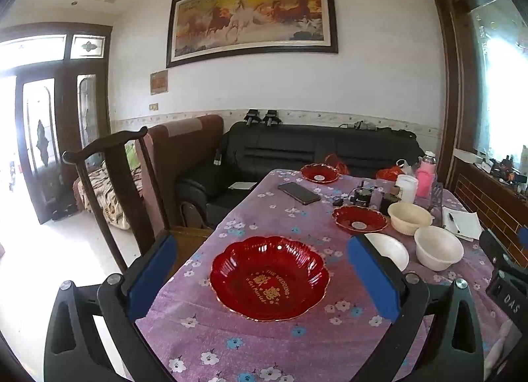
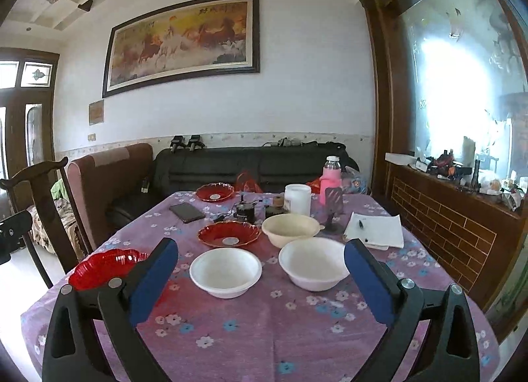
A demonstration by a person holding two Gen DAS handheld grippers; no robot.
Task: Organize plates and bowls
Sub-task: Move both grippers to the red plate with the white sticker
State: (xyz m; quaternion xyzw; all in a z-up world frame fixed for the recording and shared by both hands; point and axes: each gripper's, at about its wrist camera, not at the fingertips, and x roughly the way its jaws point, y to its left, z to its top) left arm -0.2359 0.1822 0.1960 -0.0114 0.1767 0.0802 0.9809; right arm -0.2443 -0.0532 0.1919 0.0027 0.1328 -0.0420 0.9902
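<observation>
A large red scalloped plate [image 1: 269, 278] lies on the purple flowered tablecloth, between the open fingers of my left gripper [image 1: 262, 278], which hovers just before it. It also shows in the right wrist view [image 2: 105, 266]. A second red plate [image 1: 359, 220] [image 2: 229, 233] sits mid-table and a third red plate [image 1: 319, 173] [image 2: 214, 192] at the far end. Two white bowls [image 2: 226, 271] [image 2: 313, 263] and a cream bowl [image 2: 290, 228] stand ahead of my open, empty right gripper [image 2: 260, 278].
A phone [image 2: 186, 212], a white jar [image 2: 297, 198], a pink bottle [image 2: 330, 179], a small dark device [image 2: 244, 208] and a notepad with pen [image 2: 374, 228] lie at the table's far and right side. A wooden chair [image 1: 112, 184] stands at the left edge. A sofa is behind.
</observation>
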